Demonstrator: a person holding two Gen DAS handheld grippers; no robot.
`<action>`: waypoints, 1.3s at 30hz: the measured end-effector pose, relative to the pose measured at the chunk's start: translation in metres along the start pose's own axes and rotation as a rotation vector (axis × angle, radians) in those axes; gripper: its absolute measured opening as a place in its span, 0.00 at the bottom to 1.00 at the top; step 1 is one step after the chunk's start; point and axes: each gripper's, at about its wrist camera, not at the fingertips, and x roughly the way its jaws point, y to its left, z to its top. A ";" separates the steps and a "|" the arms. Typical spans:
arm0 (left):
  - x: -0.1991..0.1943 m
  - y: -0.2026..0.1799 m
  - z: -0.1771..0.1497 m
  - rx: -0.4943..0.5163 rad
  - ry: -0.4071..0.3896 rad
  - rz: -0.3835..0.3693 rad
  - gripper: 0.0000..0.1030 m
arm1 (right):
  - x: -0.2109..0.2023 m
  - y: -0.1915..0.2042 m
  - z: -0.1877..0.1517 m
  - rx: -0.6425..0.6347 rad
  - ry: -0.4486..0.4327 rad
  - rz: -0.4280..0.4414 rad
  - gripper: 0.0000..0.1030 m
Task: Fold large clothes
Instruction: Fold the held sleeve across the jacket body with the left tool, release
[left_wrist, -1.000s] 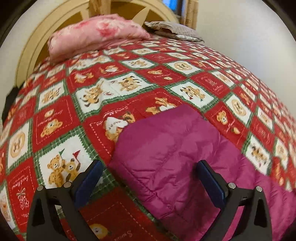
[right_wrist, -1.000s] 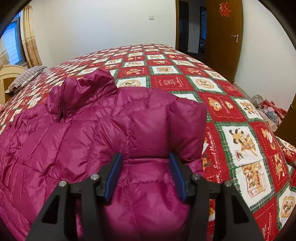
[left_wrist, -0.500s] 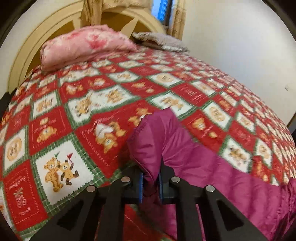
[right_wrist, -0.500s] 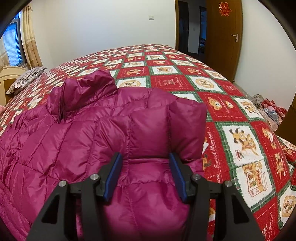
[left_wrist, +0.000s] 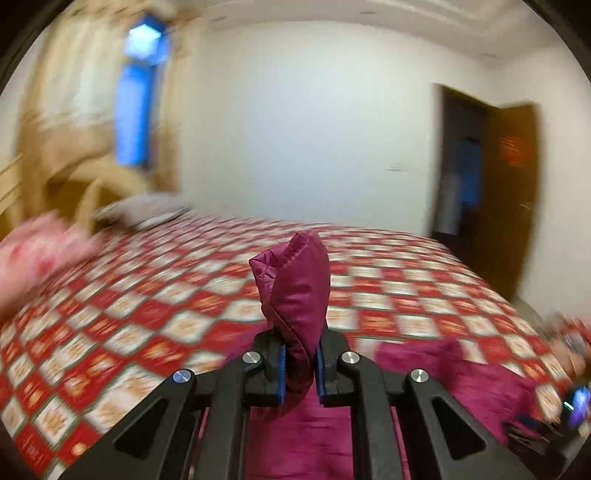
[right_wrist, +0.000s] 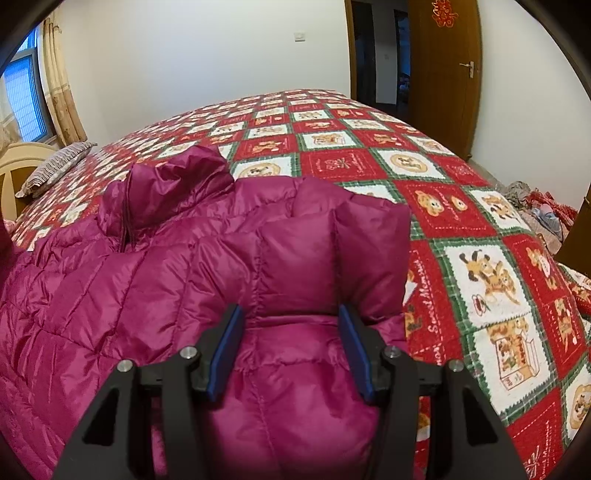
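Observation:
A magenta quilted puffer jacket (right_wrist: 166, 280) lies spread on a bed with a red, white and green teddy-bear quilt (right_wrist: 480, 266). In the left wrist view my left gripper (left_wrist: 298, 363) is shut on a corner of the jacket (left_wrist: 295, 288), which stands up between the blue pads, lifted above the bed. The rest of the jacket (left_wrist: 461, 384) lies below. In the right wrist view my right gripper (right_wrist: 291, 347) is open, its pads on either side of a folded-over sleeve (right_wrist: 325, 266) of the jacket, resting on it.
A pink pillow (left_wrist: 33, 254) and a striped pillow (right_wrist: 55, 166) lie by the cream headboard (right_wrist: 14, 162). A wooden door (right_wrist: 443, 70) stands at the bed's far side. A heap of clothes (right_wrist: 539, 210) lies on the floor at right.
My left gripper closed on the jacket's corner, then lifted it and swung right; its view is now blurred. My right gripper has not moved.

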 end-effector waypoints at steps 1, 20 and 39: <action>-0.001 -0.018 -0.002 0.030 -0.002 -0.040 0.11 | 0.000 -0.001 0.000 0.004 0.000 0.004 0.54; 0.040 -0.181 -0.146 0.304 0.386 -0.397 0.39 | -0.002 -0.012 0.000 0.066 -0.010 0.070 0.54; -0.044 0.012 -0.118 -0.009 0.418 -0.279 0.76 | -0.060 -0.005 0.000 0.284 -0.019 0.356 0.76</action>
